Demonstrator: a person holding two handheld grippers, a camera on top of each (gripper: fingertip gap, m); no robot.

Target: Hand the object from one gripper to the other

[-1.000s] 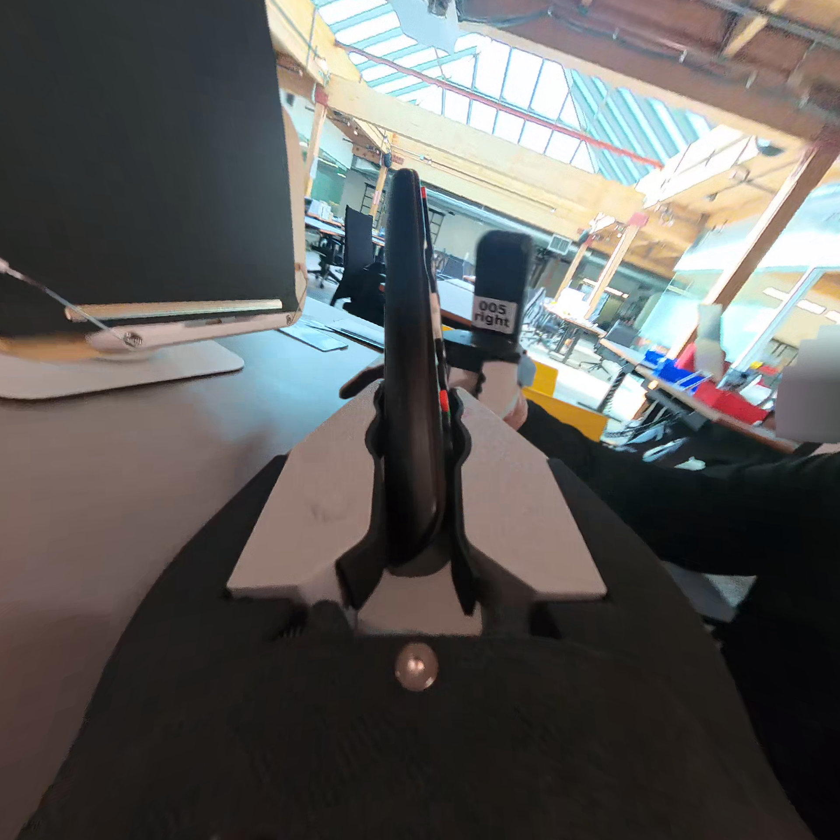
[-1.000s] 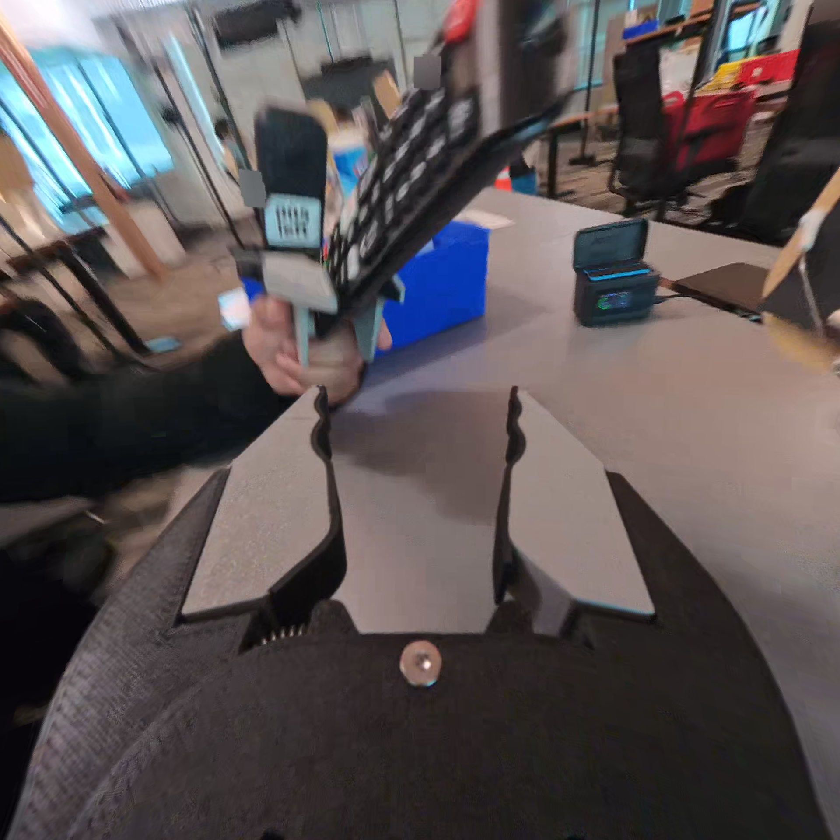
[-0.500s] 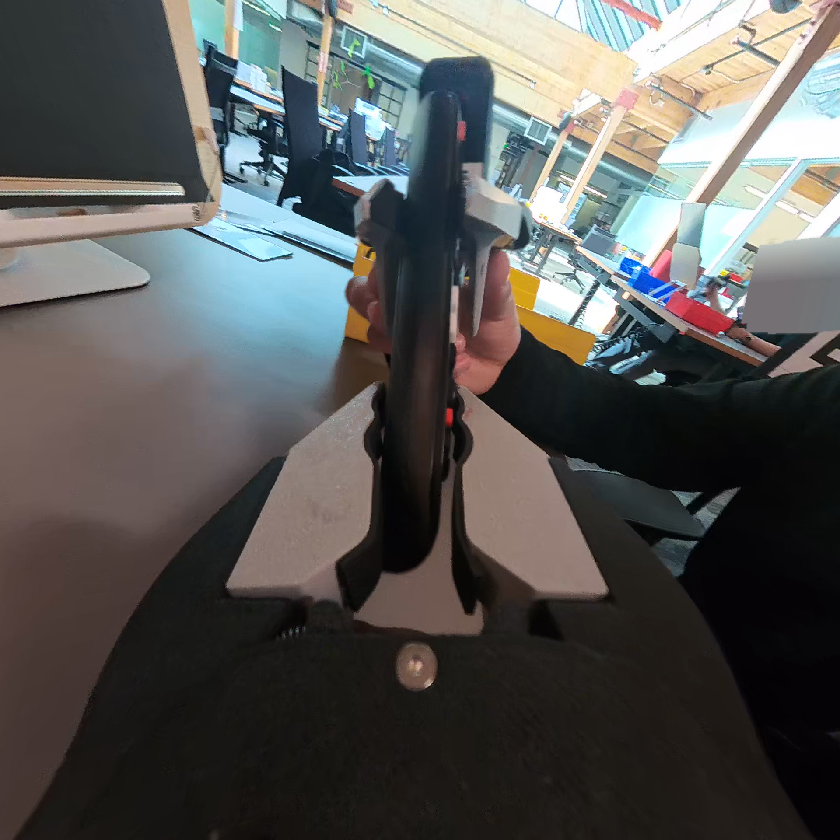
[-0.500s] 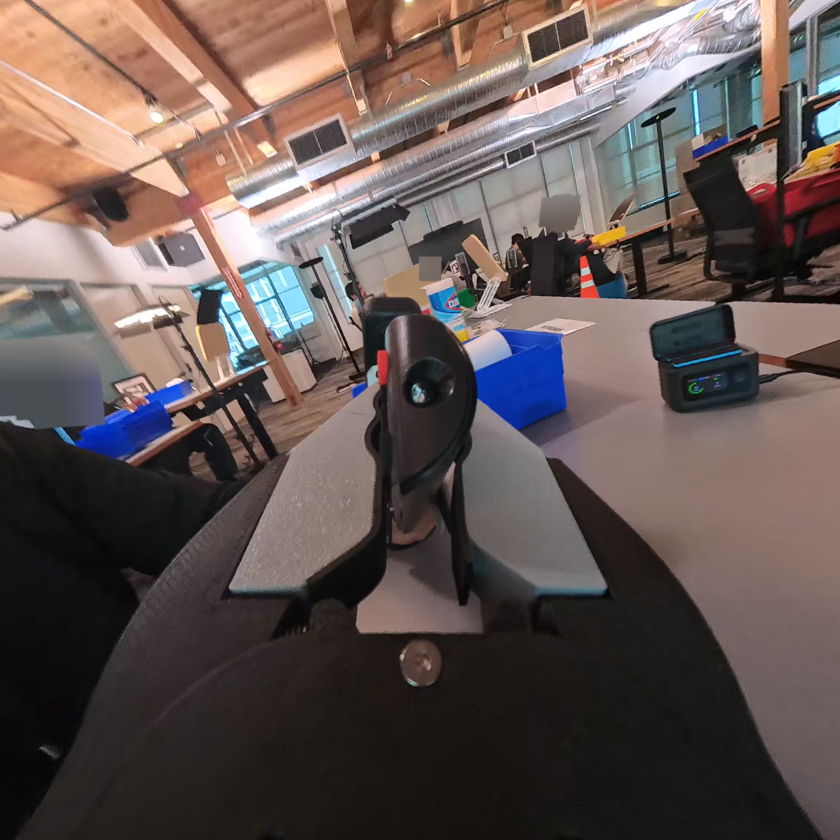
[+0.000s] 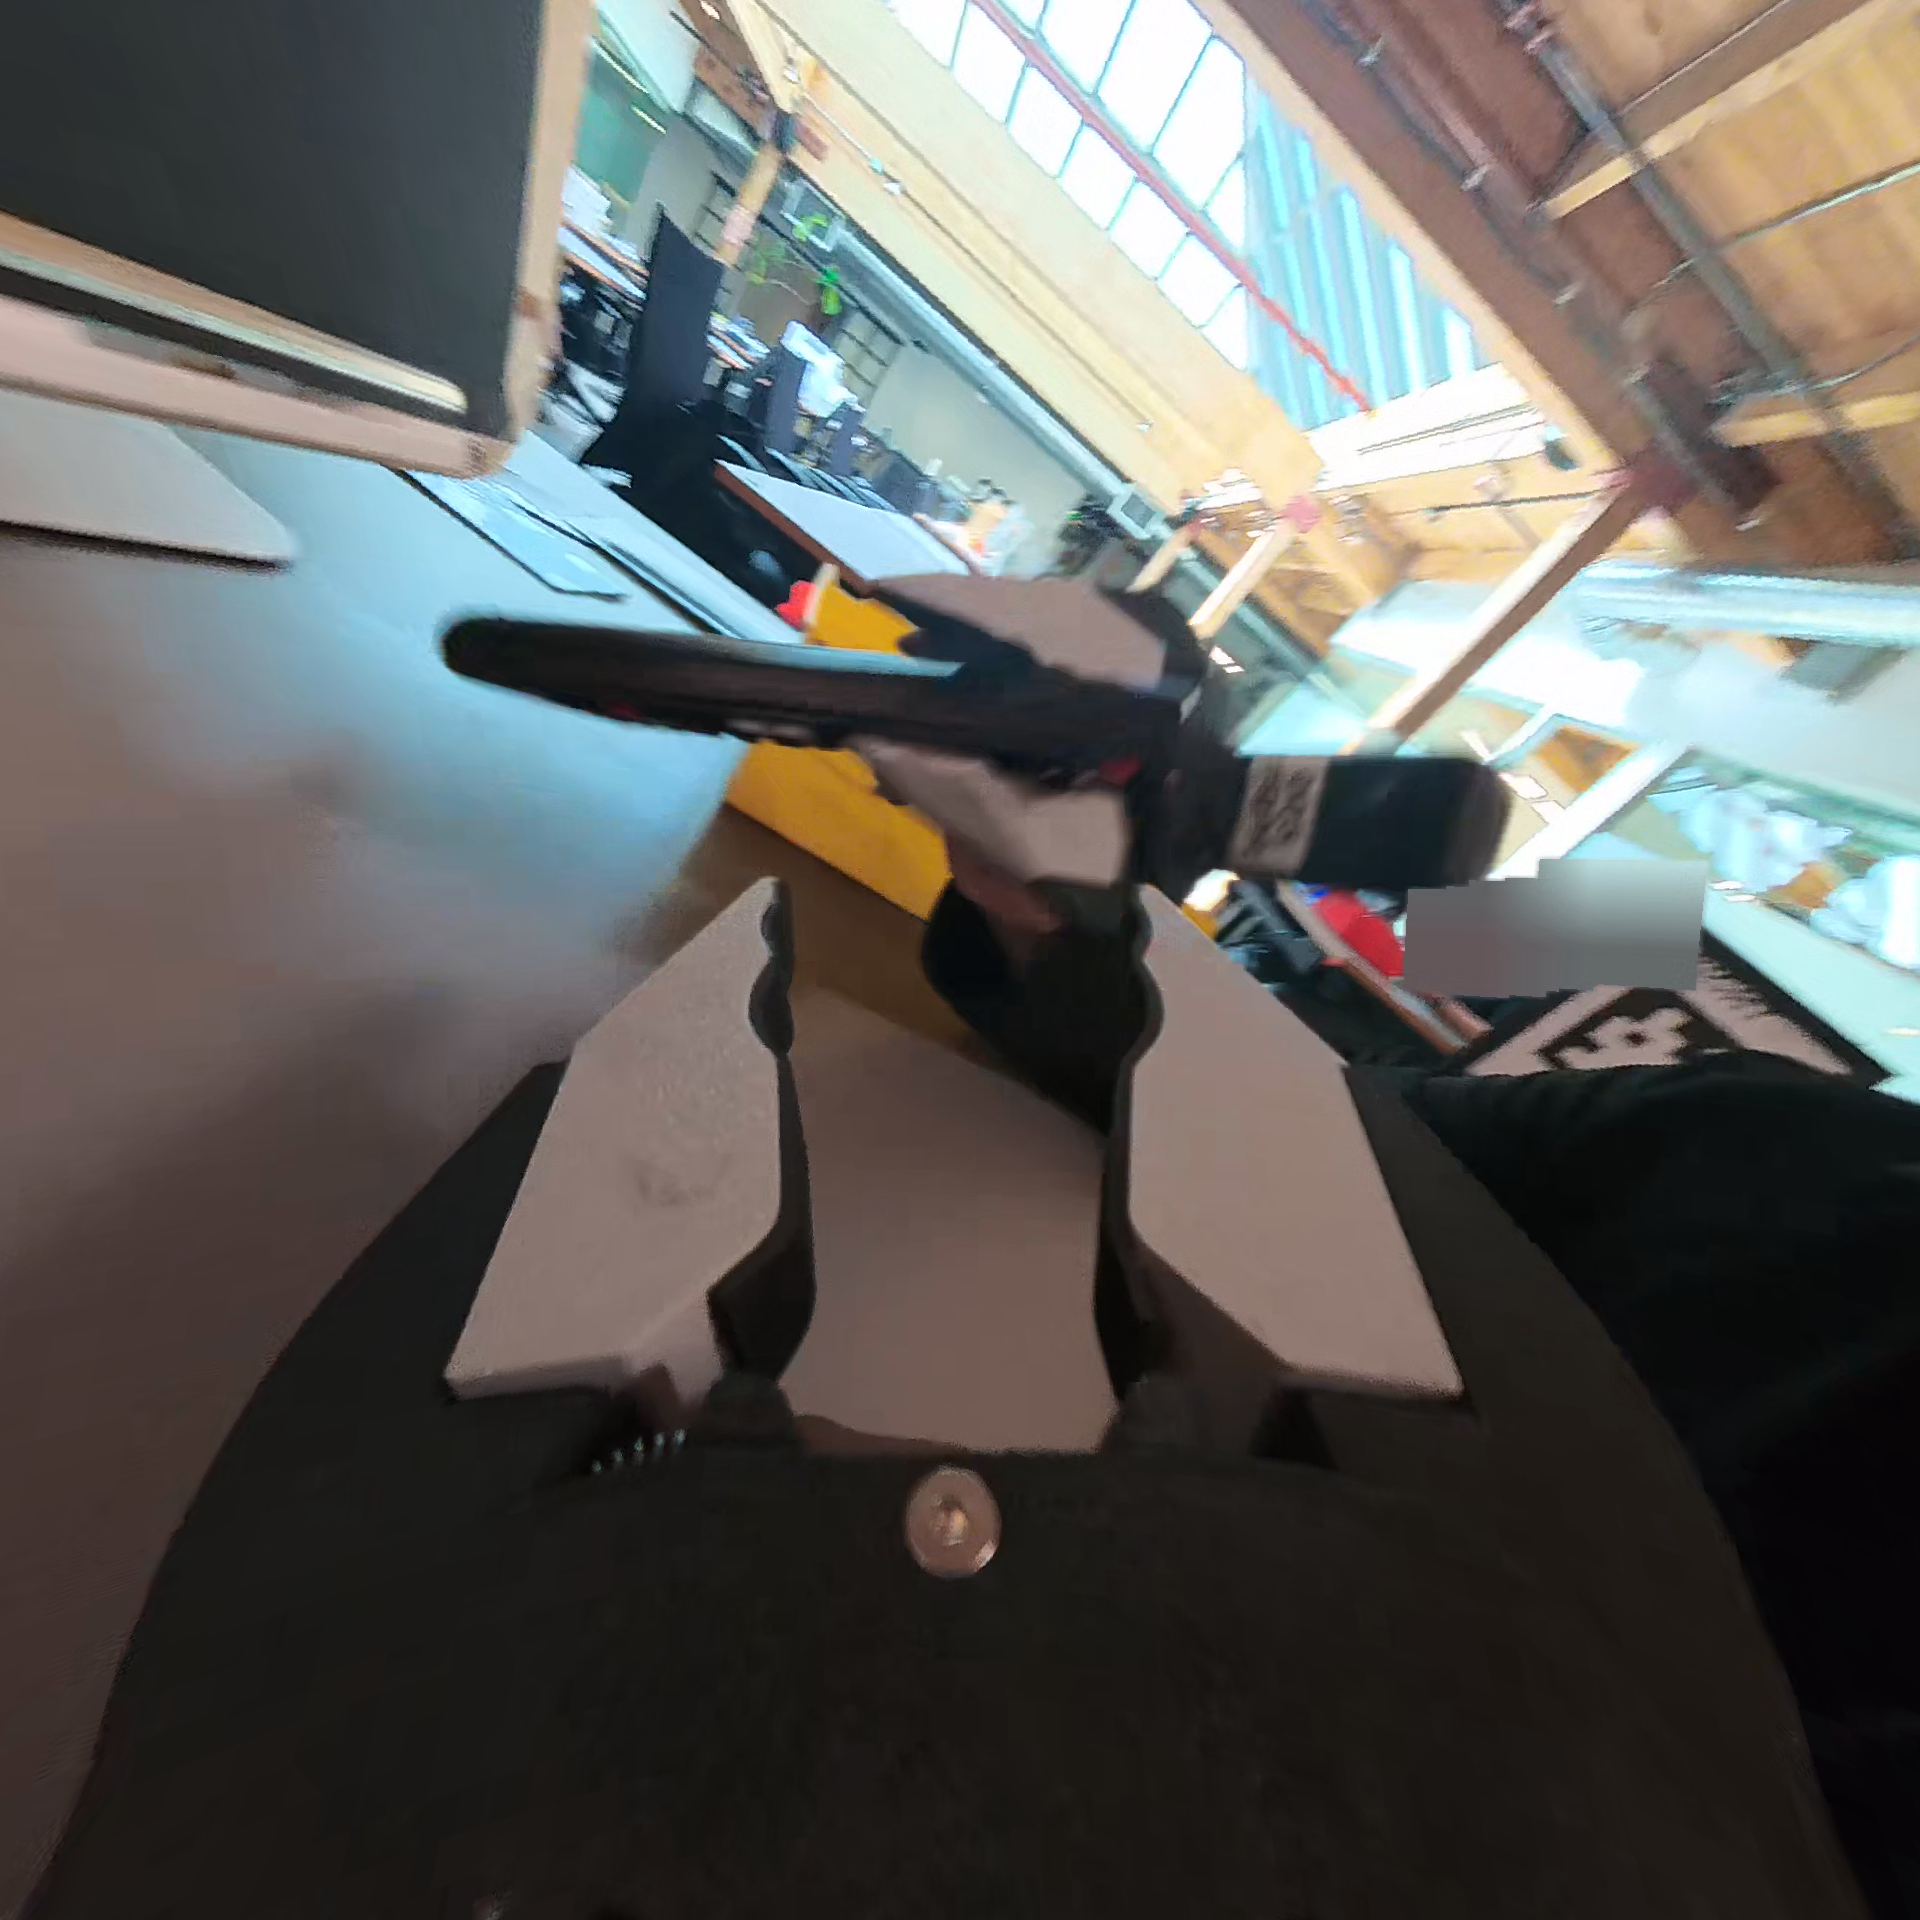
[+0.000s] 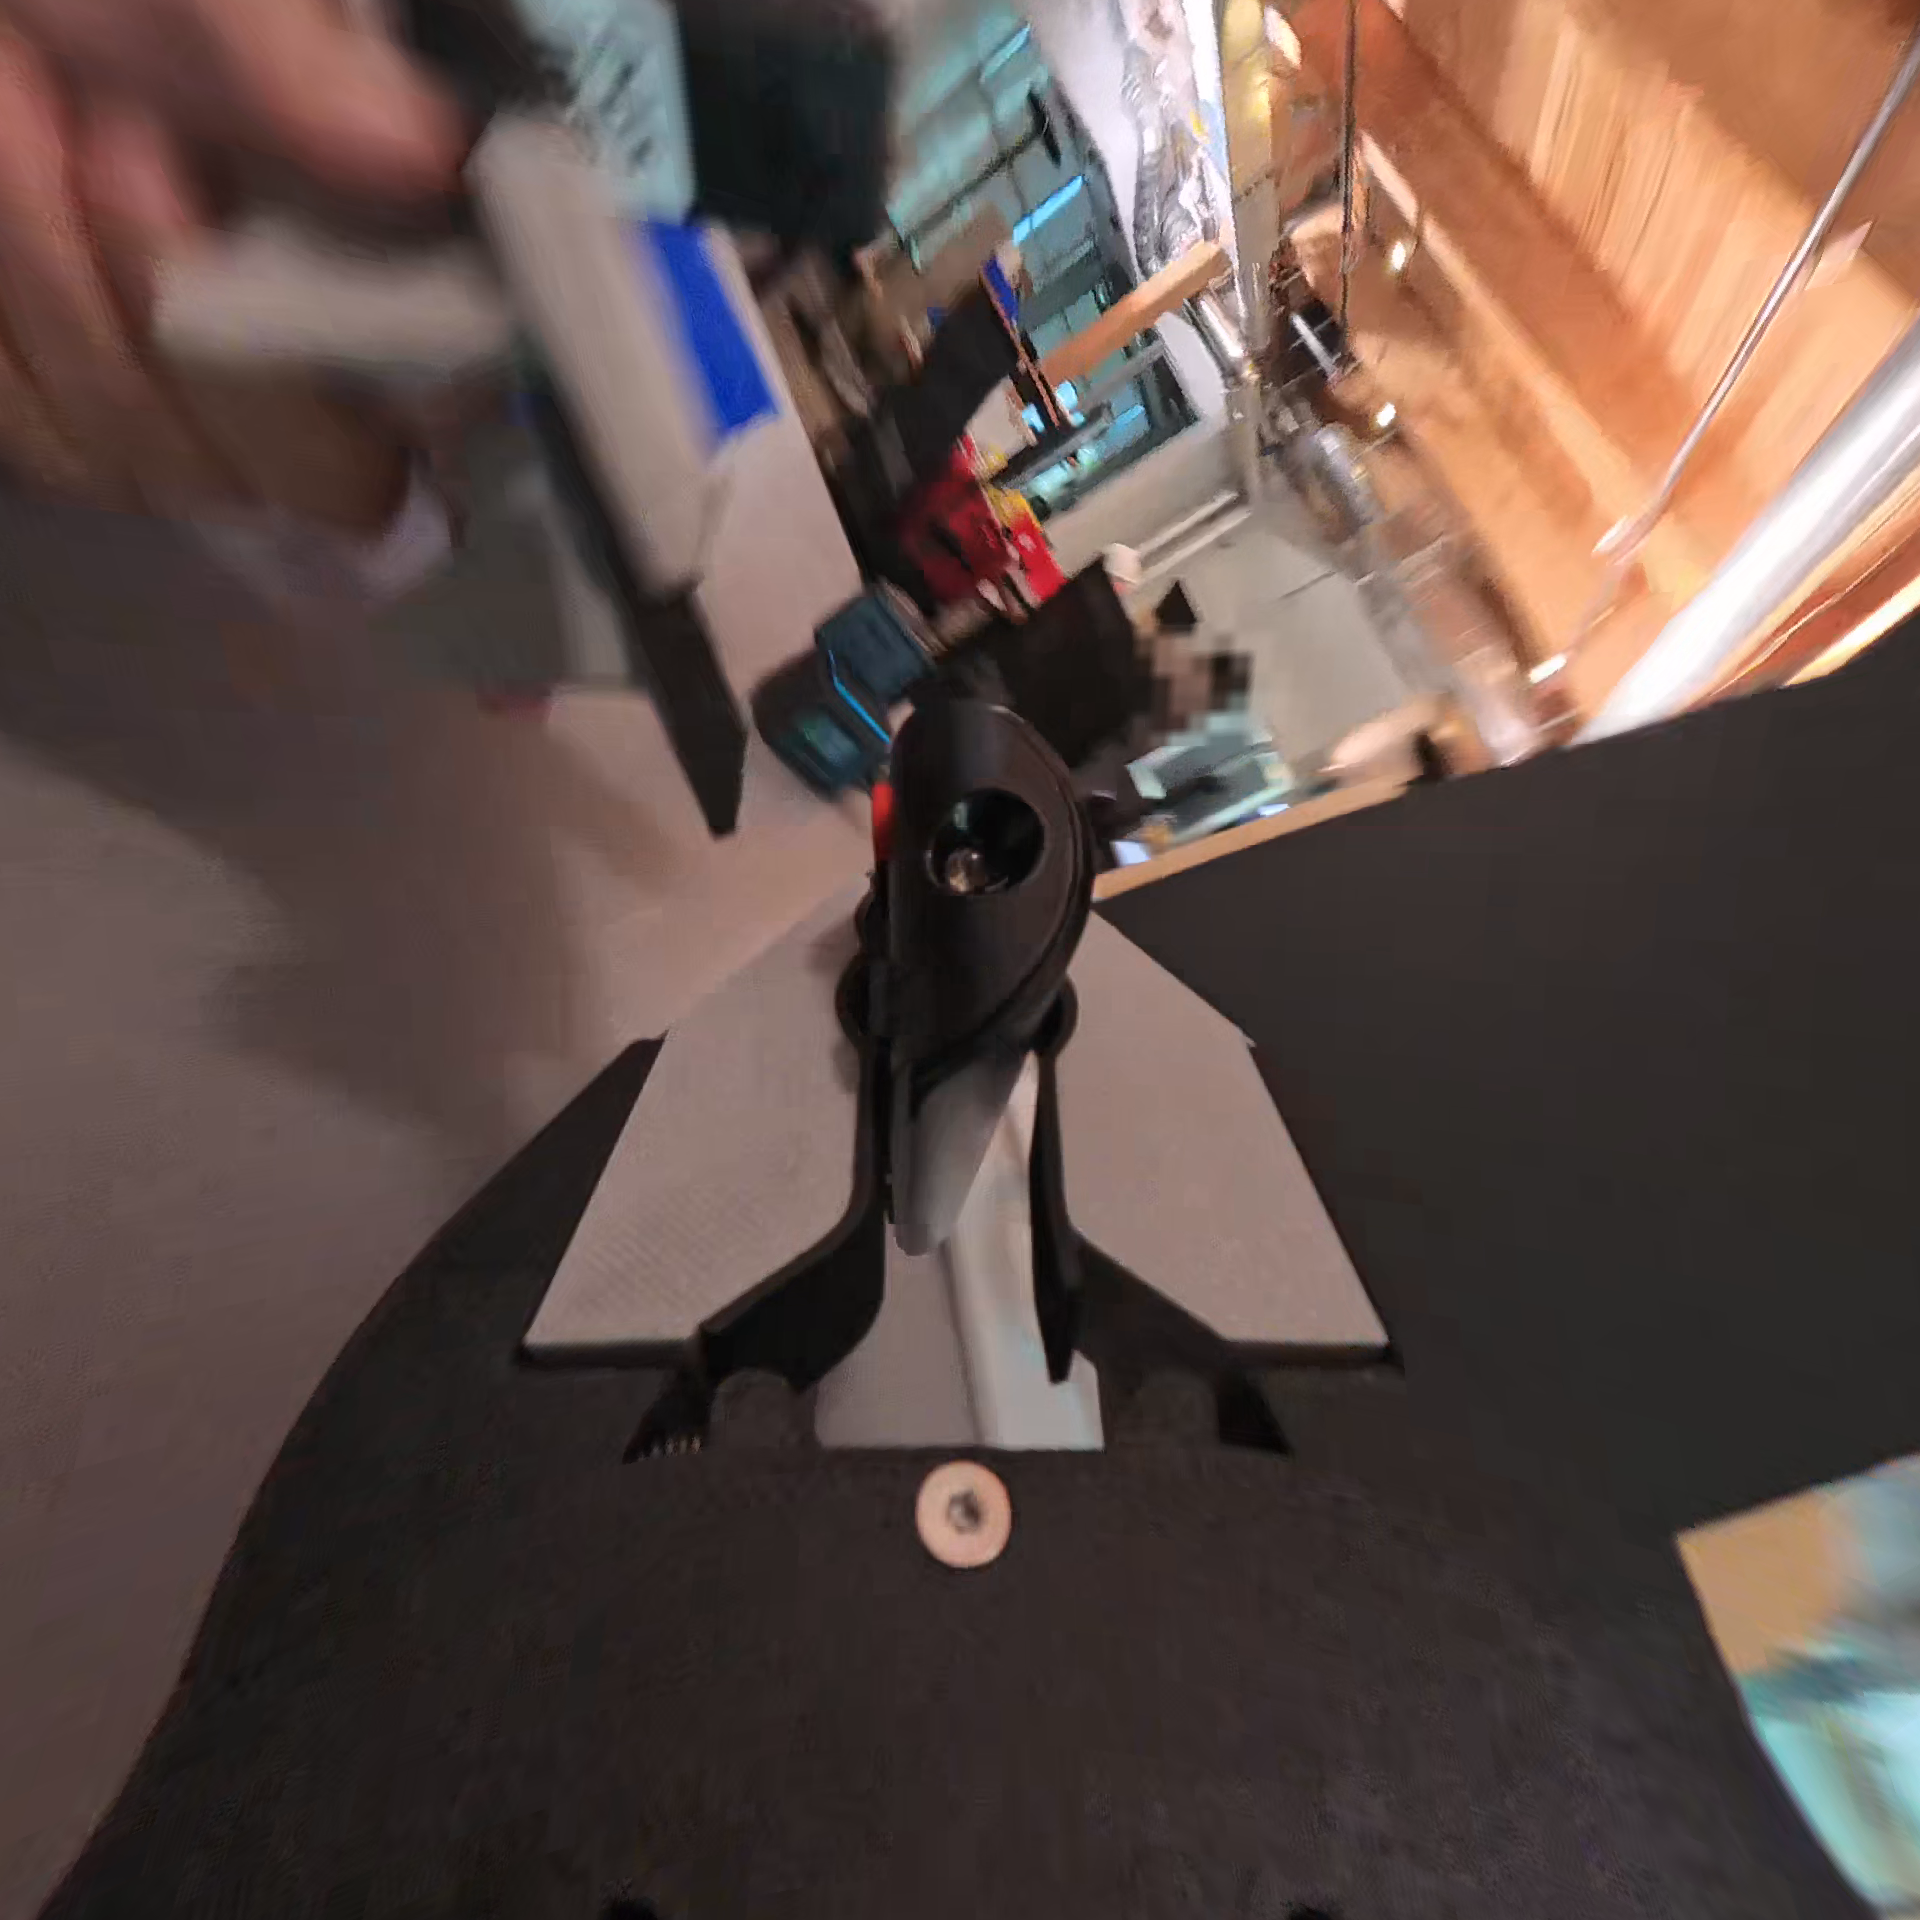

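The object is a long black remote control (image 5: 727,681) with red buttons. My right gripper (image 6: 971,935) is shut on it; in the right wrist view the remote (image 6: 977,852) shows end-on between the fingers. In the left wrist view the right gripper (image 5: 904,696) holds the remote roughly level above the table, ahead of my left gripper (image 5: 961,914). The left gripper is open and empty, a little below and clear of the remote. The left gripper shows blurred at the upper left of the right wrist view (image 6: 582,364), with a hand behind it.
A grey table (image 5: 208,831) carries a dark monitor (image 5: 260,156) on a white stand at the left. A yellow bin (image 5: 831,821) is at its far edge. In the right wrist view a small dark case (image 6: 831,696) and a blue bin (image 6: 707,332) sit on the table.
The left gripper held the remote, then both grippers were shut on it. Now the left has opened and let go, and the right has drawn off and turned the remote sideways.
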